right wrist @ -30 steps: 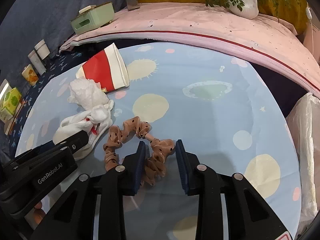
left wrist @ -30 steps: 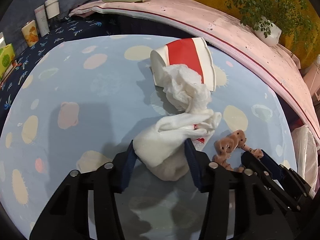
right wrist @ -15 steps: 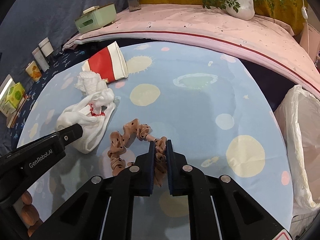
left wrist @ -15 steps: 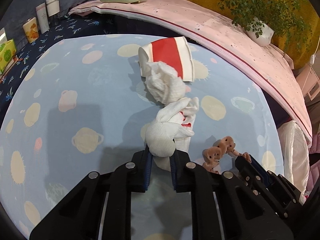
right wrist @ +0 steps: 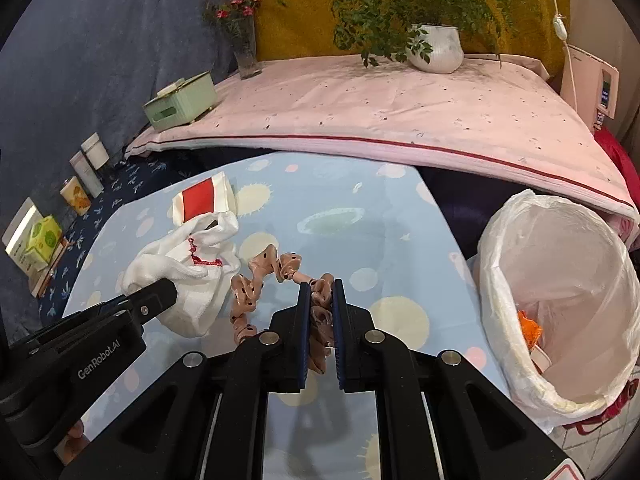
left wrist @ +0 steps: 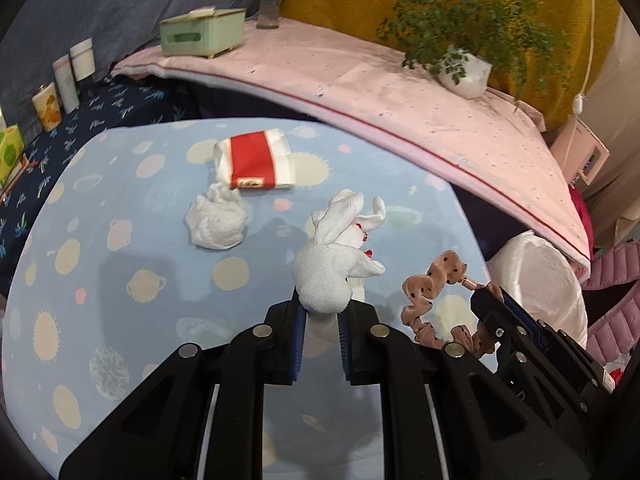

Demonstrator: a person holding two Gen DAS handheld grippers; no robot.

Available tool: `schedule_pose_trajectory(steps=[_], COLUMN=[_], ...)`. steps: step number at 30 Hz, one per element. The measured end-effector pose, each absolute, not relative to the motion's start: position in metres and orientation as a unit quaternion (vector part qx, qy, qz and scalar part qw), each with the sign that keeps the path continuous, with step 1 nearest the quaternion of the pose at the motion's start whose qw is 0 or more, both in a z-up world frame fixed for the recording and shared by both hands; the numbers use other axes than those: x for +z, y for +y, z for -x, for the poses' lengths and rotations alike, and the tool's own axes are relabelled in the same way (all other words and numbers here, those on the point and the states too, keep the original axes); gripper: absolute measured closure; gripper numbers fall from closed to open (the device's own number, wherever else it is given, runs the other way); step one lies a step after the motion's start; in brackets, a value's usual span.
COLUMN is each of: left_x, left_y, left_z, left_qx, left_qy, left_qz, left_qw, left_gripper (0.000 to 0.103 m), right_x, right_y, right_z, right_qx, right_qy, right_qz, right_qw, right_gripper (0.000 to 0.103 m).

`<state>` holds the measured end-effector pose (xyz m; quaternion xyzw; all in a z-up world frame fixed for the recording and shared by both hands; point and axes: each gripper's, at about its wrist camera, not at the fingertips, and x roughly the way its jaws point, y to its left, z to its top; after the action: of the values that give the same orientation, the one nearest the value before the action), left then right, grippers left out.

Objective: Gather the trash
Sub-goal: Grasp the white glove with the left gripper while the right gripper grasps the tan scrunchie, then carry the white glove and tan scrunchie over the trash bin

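My left gripper (left wrist: pixel 322 312) is shut on a white sock (left wrist: pixel 334 264) with red stitching, lifted off the blue spotted tablecloth (left wrist: pixel 120 248). My right gripper (right wrist: pixel 322 292) is shut on a tan dotted scrunchie (right wrist: pixel 260 276), which dangles to its left above the cloth. In the right wrist view the sock (right wrist: pixel 188 264) hangs from the left gripper's black finger. A crumpled white tissue (left wrist: pixel 218 220) and a tipped red-and-white paper cup (left wrist: pixel 254 160) lie on the cloth behind. A bin lined with a white bag (right wrist: pixel 560 300) stands off the table's right edge.
A pink-covered ledge (right wrist: pixel 400 112) runs behind the table with a green tissue box (right wrist: pixel 180 100), a glass vase (right wrist: pixel 246 56) and a potted plant (right wrist: pixel 436 44). Jars and small boxes (left wrist: pixel 64 80) line the dark blue cloth at left. A pink jacket (left wrist: pixel 616 280) lies at right.
Both grippers closed, the left on the sock and the right on the scrunchie, then rose with them. The sock came away from the tissue, which stays on the cloth. The bin has come into view.
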<state>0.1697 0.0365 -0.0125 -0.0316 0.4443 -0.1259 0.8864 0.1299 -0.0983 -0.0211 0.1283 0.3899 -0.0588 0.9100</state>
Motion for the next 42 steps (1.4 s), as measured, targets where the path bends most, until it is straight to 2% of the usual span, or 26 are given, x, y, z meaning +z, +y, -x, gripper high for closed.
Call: schedule_pose_trajectory(steps=[18,39,42], left_x=[0.032,0.018,0.015], left_y=[-0.066,-0.185,-0.195], left_z=[-0.126,-0.104,-0.103], left_qx=[-0.21,-0.309,-0.317], left_qy=[0.405,0.425,0.428], left_qz=[-0.017,-0.06,-0.063], left_qw=[0.89,0.849,0.844], left_gripper=[0.089,0.089,0.086], right_x=[0.016,-0.008,-0.011], right_y=[-0.198,-0.31,-0.319], right_z=[-0.067,-0.017,-0.013], right_qx=[-0.126,-0.221,-0.228], right_qy=[0.326,0.315,0.315], right_qz=[-0.184,-0.246,-0.251], right_qw=[0.919,0.89,0.886], right_gripper=[0.093,0.093,0.093])
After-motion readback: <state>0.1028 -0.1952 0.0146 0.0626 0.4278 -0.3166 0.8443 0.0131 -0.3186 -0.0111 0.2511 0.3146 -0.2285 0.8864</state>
